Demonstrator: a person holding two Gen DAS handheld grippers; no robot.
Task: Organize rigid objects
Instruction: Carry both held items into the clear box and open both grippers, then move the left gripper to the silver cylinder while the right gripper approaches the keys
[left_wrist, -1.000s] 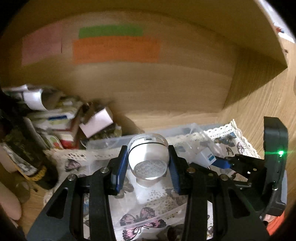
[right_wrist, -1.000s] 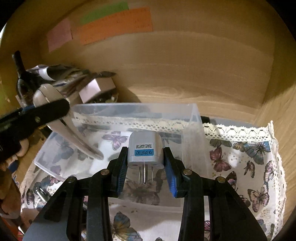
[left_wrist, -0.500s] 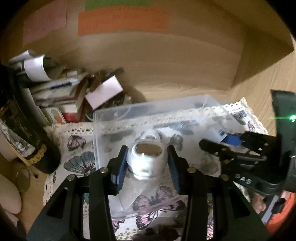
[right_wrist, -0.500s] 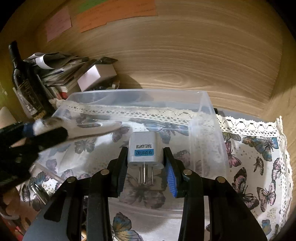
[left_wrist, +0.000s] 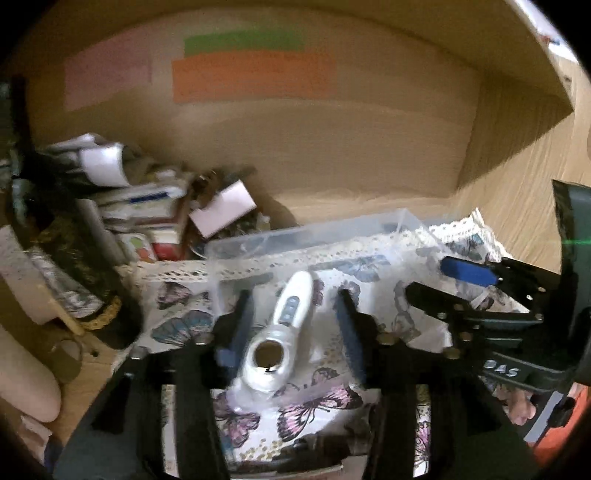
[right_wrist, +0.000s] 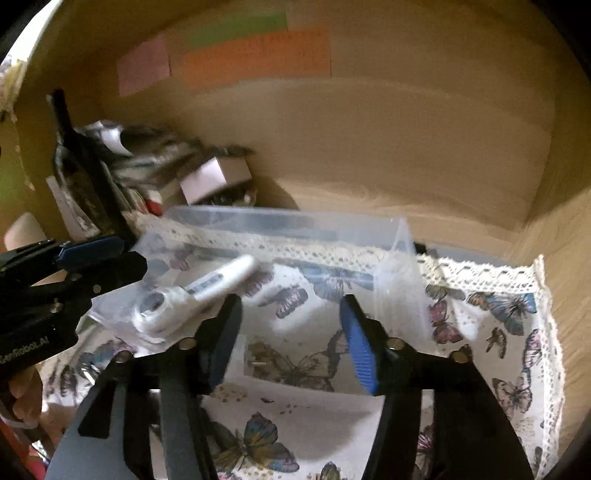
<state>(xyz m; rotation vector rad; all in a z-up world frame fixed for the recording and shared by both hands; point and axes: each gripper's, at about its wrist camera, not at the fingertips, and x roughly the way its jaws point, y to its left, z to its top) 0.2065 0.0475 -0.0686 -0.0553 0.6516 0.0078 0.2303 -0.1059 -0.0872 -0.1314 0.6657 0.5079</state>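
A clear plastic bin (left_wrist: 306, 236) (right_wrist: 288, 225) stands on a butterfly-print cloth (left_wrist: 177, 328) (right_wrist: 509, 332). A white handheld device with a round silver head (left_wrist: 280, 339) (right_wrist: 192, 299) lies in the bin. My left gripper (left_wrist: 291, 325) is open around it, jaws apart and not touching it; it also shows in the right wrist view (right_wrist: 103, 258). My right gripper (right_wrist: 291, 332) is open and empty over the bin; it shows at the right in the left wrist view (left_wrist: 443, 280). A white travel adaptor (right_wrist: 258, 362) lies in the bin below it, partly hidden.
A pile of boxes and papers (left_wrist: 155, 206) (right_wrist: 155, 166) and a dark bottle (left_wrist: 74, 266) (right_wrist: 85, 177) stand left of the bin. A wooden back wall with coloured paper notes (left_wrist: 251, 74) (right_wrist: 255, 55) is close behind. A wooden side wall (left_wrist: 524, 177) rises at the right.
Both grippers have opened. The left one let go of the white device and the right one let go of the travel adaptor; both objects now lie in the bin.
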